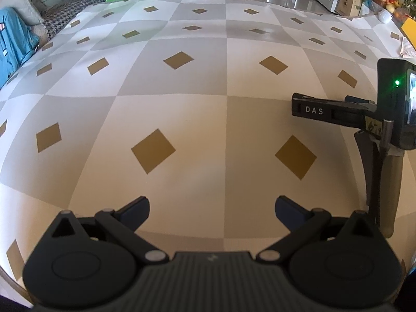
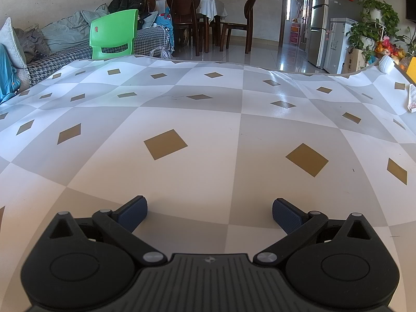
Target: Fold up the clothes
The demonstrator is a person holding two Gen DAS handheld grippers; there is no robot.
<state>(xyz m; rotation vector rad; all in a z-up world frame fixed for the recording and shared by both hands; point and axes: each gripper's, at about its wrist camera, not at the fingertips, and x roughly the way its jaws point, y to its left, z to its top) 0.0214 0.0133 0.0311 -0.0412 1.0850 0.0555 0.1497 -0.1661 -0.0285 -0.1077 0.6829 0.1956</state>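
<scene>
No garment lies on the table in either view. My left gripper [image 1: 212,212] is open and empty above the checkered tablecloth [image 1: 182,109]. My right gripper [image 2: 209,212] is open and empty over the same tablecloth [image 2: 197,119]. The right gripper also shows from the side in the left wrist view [image 1: 296,106], at the right edge, with its black body and a green light. A blue cloth [image 1: 13,44] lies off the table at the far left, on a sofa; it also shows in the right wrist view [image 2: 6,75].
A green plastic chair [image 2: 114,33] stands behind the table's far edge. A sofa with cushions [image 2: 52,44] is at the back left. A white object [image 2: 386,63], a yellow box [image 2: 412,69] and a tube [image 2: 412,98] sit at the table's right edge.
</scene>
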